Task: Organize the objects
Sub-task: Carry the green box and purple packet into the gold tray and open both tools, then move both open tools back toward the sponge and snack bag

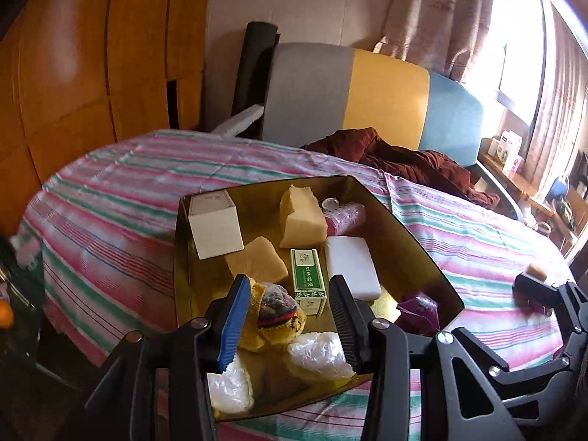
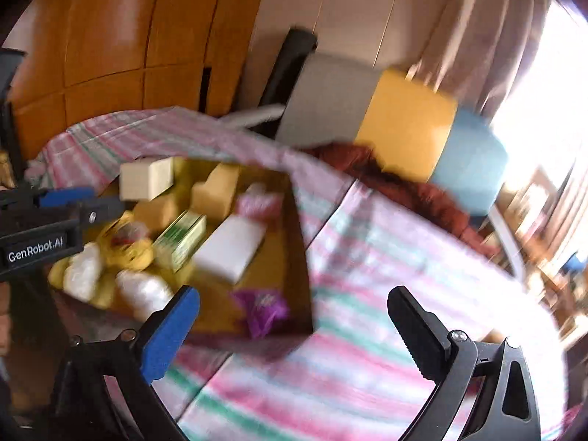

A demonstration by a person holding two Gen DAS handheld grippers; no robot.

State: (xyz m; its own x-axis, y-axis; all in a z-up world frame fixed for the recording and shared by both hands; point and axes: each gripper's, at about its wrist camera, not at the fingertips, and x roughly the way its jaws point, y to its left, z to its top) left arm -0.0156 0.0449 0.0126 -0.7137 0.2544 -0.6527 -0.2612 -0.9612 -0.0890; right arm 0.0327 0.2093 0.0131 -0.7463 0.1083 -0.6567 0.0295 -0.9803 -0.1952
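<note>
A gold tray lies on the striped bedspread. It holds a white box, tan sponges, a green carton, a white block, a pink roll, a yellow knitted thing, clear plastic bags and a purple wrapper. My left gripper is open above the tray's near end, empty. My right gripper is open and empty over the bedspread beside the tray; this view is blurred. It also shows in the left wrist view.
A grey, yellow and blue headboard stands behind the bed with a dark red blanket before it. Orange wardrobe doors are at the left. A window with curtains and a cluttered shelf are at the right.
</note>
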